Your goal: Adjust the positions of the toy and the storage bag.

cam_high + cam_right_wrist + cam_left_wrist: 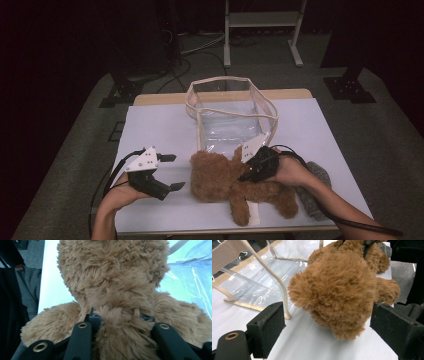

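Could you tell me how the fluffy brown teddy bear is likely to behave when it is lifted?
The fluffy brown teddy bear probably squashes: its fur bulges between the right gripper's jaws. Its limbs sprawl, so they likely dangle. It looks light and unlikely to slip.

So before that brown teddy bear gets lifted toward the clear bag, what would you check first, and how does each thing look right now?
1. Right gripper has the teddy bear: ok; in the right gripper view its jaws press into the fur at the bear's middle.
2. Left gripper is free: ok; its jaws stand open beside the bear's head, not touching.
3. Clear bag is open at the top: ok; its rim is spread wide.
4. Bag stands steady: cannot tell; the walls look soft and lean.
5. Path from bear to bag: ok; the bag sits just behind the bear.
6. Grey cloth is clear of the bear: cannot tell; it lies close by the bear's leg.
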Motion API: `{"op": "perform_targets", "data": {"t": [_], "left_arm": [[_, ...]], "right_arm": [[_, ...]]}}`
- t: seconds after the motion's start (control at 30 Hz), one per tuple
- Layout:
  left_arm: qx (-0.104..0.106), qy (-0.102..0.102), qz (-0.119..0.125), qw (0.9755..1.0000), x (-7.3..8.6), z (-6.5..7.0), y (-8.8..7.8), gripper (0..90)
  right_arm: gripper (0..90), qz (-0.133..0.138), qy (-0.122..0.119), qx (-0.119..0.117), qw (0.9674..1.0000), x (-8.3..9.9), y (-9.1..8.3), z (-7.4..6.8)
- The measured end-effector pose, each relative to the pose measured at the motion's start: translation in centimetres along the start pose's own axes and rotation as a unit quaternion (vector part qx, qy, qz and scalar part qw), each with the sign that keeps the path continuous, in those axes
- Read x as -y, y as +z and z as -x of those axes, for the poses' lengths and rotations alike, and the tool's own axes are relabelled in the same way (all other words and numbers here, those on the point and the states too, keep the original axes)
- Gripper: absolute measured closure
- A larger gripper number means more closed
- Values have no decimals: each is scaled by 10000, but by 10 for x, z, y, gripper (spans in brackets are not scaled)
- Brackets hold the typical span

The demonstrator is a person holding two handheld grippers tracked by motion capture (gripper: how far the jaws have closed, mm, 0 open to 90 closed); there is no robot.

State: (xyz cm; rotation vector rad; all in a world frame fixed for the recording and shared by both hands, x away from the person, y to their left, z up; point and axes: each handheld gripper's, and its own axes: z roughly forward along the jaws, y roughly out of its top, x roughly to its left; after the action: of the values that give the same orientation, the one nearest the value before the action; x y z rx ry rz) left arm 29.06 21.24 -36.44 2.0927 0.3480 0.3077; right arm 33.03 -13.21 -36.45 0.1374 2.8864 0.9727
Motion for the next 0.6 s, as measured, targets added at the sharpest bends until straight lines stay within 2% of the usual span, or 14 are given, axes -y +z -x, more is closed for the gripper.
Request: {"op": "perform_targets", "data": {"t": [0.6], "left_arm": [[-69,-77,67,9999,4,-2,-5,111]], "right_arm": [[650,267,143,14,9995,-10,-32,-1]]}}
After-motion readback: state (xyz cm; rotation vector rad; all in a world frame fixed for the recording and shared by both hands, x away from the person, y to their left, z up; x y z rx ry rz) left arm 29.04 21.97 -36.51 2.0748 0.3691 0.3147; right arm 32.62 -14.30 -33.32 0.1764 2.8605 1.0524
